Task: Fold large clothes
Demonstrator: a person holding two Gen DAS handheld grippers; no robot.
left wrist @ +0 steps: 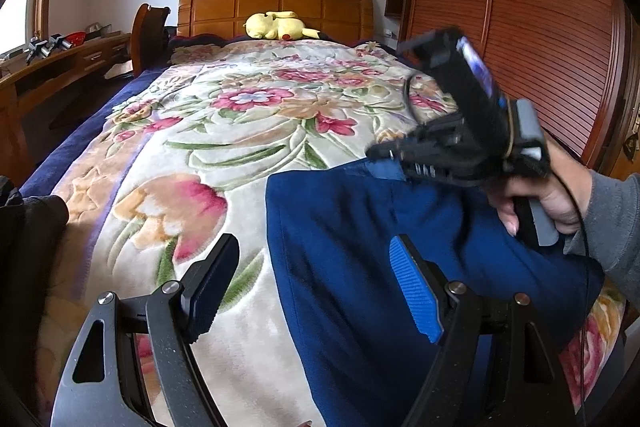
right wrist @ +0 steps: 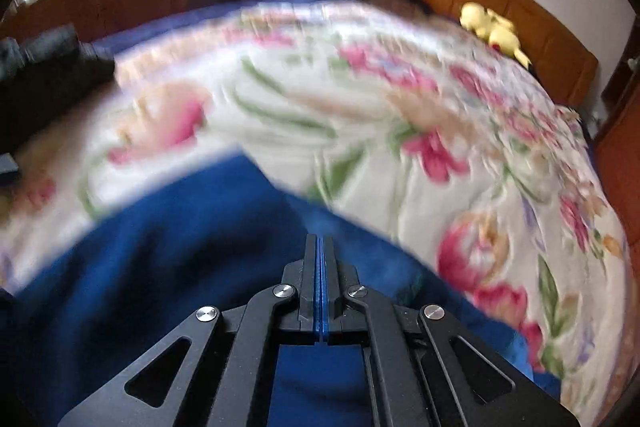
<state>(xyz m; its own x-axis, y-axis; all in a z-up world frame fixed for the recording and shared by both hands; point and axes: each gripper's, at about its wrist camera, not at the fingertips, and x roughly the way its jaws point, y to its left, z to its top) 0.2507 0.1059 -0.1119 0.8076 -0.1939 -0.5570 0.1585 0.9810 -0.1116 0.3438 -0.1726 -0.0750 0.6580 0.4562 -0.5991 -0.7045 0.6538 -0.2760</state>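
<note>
My L gripper (left wrist: 316, 283) is hanging wide apart w/ nothing between its pads, hovering over the left edge of the blue garment (left wrist: 360, 247). My R gripper (right wrist: 322, 247) is sitting fully clenched, pads pressed together; can't tell if it's pinching cloth, tips right at the garment's far edge. The garment is lying on the floral blanket (left wrist: 224, 131) at the near end of the bed. A yellow plush (left wrist: 278, 26) is resting by the headboard (left wrist: 276, 3).
</note>
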